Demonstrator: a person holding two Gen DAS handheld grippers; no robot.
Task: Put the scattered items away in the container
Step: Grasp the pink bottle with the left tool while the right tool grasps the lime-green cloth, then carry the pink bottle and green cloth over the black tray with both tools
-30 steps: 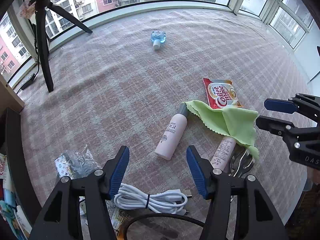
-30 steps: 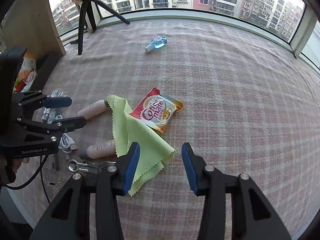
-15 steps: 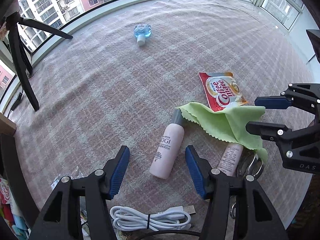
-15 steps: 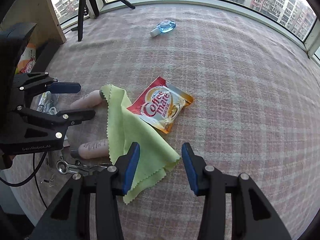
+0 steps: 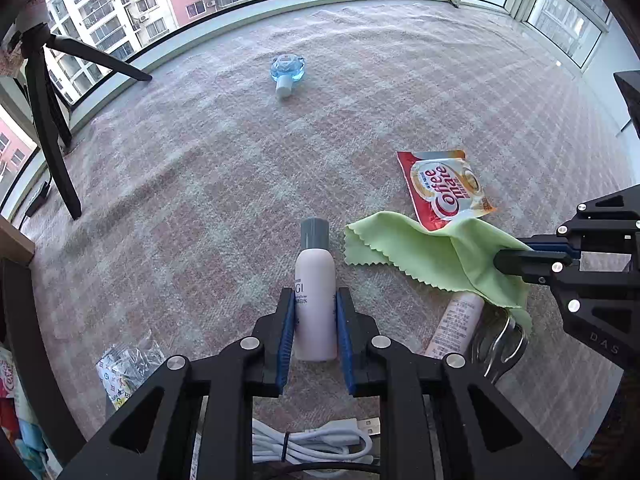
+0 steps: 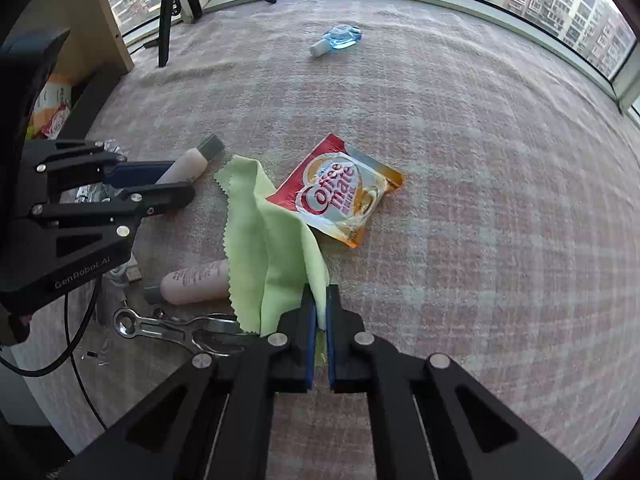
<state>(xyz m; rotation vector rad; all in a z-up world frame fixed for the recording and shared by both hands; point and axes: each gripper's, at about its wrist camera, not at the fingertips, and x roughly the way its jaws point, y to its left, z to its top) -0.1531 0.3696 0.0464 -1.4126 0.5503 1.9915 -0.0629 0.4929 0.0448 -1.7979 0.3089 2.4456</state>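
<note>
Closing on the pink bottle [image 5: 315, 304], your left hand-held gripper [image 5: 314, 320] presses both pads against it; your right hand-held gripper [image 6: 319, 320] is clenched on the green cloth [image 6: 272, 248]. Next, lift both toward the container; the sachet [image 6: 340, 194] lies beyond.

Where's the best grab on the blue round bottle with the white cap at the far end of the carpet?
Take the blue round bottle across its white cap, coming from above. It lies flat on the carpet with the cap pointing toward the cameras; the cap looks narrower than the wide, rounded body, so a claw should close on it more surely. Nothing crowds it.
</note>
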